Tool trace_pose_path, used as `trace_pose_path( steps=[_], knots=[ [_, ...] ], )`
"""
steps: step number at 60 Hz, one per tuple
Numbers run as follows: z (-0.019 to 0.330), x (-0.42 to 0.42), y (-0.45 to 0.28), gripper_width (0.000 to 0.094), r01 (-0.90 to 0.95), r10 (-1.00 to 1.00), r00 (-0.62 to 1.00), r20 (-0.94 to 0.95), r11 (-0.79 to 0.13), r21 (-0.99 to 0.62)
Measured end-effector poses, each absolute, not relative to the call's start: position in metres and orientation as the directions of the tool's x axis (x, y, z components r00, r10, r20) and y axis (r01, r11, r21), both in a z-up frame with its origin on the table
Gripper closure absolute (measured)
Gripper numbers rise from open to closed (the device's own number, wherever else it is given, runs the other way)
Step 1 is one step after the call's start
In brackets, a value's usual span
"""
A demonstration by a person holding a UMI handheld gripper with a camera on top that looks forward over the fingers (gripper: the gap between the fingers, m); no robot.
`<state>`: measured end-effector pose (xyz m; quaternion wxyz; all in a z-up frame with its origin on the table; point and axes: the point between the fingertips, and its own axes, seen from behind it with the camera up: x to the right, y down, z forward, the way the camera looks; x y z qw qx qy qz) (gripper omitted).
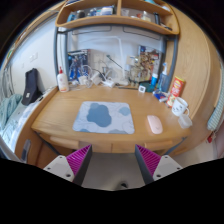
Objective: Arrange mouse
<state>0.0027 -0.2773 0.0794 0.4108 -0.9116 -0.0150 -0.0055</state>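
A pale pink mouse (155, 124) lies on the wooden desk (60, 112), just right of a light blue mouse mat (104, 117) with a darker blue patch in its middle. My gripper (113, 160) is held back from the desk's front edge, well short of the mouse. Its two fingers with magenta pads (80, 157) stand wide apart with nothing between them. The mouse is ahead and to the right of the right finger.
A white mug (181, 105) and small items stand at the desk's right end. A bottle (63, 81) and clutter line the back under a wooden shelf (115, 20). A black object (31, 85) leans at the left. A bed edge (10, 120) lies left.
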Motion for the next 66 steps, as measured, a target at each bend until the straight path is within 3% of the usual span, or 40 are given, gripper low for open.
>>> trace_pose_path(
  steps=[15, 43, 51, 54, 63, 64, 65, 66],
  knots=[
    [0.017, 0.132, -0.256, 0.0098, -0.071, -0.132, 0.991, 0.033, -0.709, -0.702],
    [-0.017, 0.198, -0.118, 0.0116, -0.064, -0.085, 0.996, -0.006, -0.693, -0.718],
    [-0.018, 0.199, -0.102, 0.0251, -0.063, -0.061, 0.998, -0.029, -0.688, -0.723],
    [-0.018, 0.200, -0.099, 0.0486, -0.054, -0.054, 0.998, -0.024, -0.684, -0.727],
    [-0.019, 0.200, -0.104, 0.0557, -0.055, -0.068, 0.998, -0.009, -0.708, -0.704],
    [-0.020, 0.200, -0.104, 0.0526, -0.057, -0.071, 0.997, -0.009, -0.712, -0.699],
    [-0.020, 0.200, -0.105, 0.0606, -0.060, -0.075, 0.997, -0.008, -0.717, -0.694],
    [-0.021, 0.200, -0.105, 0.0623, -0.063, -0.079, 0.997, -0.008, -0.724, -0.687]
  ],
)
